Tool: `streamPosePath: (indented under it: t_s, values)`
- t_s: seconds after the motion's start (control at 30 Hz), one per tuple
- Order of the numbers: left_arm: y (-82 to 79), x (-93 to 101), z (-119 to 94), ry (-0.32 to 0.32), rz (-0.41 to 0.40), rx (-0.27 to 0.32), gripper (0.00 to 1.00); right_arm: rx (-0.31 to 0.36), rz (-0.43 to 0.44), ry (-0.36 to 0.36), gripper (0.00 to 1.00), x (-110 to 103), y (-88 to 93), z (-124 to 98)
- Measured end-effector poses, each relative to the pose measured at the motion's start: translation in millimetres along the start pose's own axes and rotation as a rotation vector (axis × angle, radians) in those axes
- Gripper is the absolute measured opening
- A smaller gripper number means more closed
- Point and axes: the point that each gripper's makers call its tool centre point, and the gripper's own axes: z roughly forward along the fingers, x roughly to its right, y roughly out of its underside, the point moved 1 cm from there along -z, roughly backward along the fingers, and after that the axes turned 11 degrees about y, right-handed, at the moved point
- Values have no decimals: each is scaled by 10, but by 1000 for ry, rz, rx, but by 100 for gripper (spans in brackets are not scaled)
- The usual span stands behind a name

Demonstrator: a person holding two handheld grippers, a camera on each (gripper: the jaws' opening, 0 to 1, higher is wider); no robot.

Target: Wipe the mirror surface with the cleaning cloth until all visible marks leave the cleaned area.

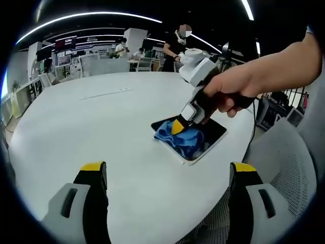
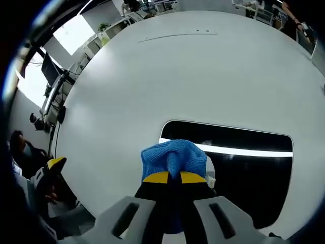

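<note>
A dark rectangular mirror point(image 2: 244, 168) with a white frame lies flat on the round white table point(image 2: 152, 81); the left gripper view shows the mirror point(image 1: 216, 133) near the table's right edge. My right gripper point(image 2: 174, 177) is shut on a bunched blue cleaning cloth point(image 2: 173, 158) and presses it onto the mirror's near-left part. In the left gripper view that right gripper point(image 1: 179, 125) comes down from a hand onto the cloth point(image 1: 181, 138). My left gripper point(image 1: 167, 170) hangs open above the bare table, well short of the mirror.
A grey mesh chair point(image 1: 284, 168) stands beside the table at the right. Desks, monitors and people fill the office behind the table's far edge. Another gripper's yellow tip point(image 2: 53, 165) shows at the table's lower left edge.
</note>
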Motion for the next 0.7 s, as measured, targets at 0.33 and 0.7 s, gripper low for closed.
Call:
streamPosePath:
  t_s: [0.33,0.7]
  values:
    - [-2,6,-4,-2,9,-5,99,0,-11,-9,1,-36,89,-23]
    - [6,20,7,4,16,-16,99,-3,-9,-14,1,-51,127,-44]
